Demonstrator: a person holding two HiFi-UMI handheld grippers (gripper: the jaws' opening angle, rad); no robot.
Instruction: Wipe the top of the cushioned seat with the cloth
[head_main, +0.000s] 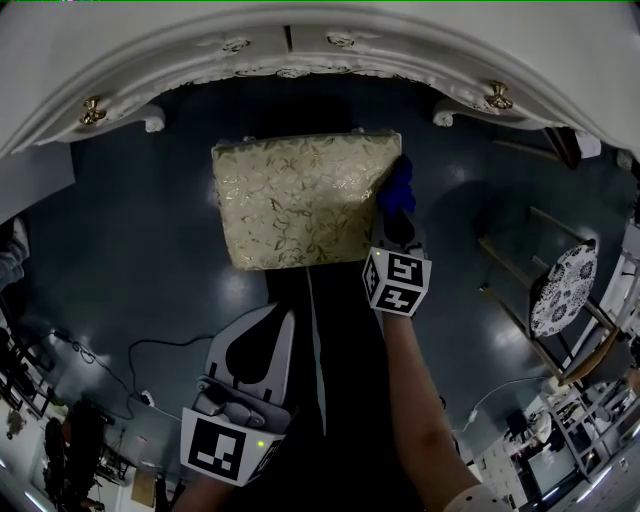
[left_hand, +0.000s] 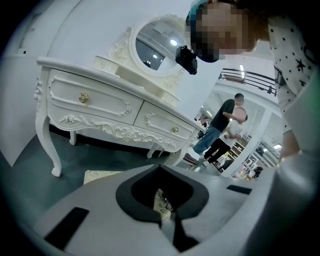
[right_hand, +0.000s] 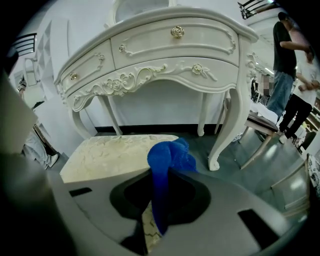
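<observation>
A thin fold of blue cloth (right_hand: 169, 157) is clamped in the right gripper (right_hand: 156, 225), the rest bunched just ahead at the edge of the cushioned seat (right_hand: 112, 155). The left gripper (left_hand: 167, 222) is closed, empty — dragged hard, the fold could be pulled free.

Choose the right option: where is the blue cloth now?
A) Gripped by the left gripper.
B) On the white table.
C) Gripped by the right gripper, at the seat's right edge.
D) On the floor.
C: the right gripper is shut on the blue cloth at the cushioned seat's right edge.
</observation>
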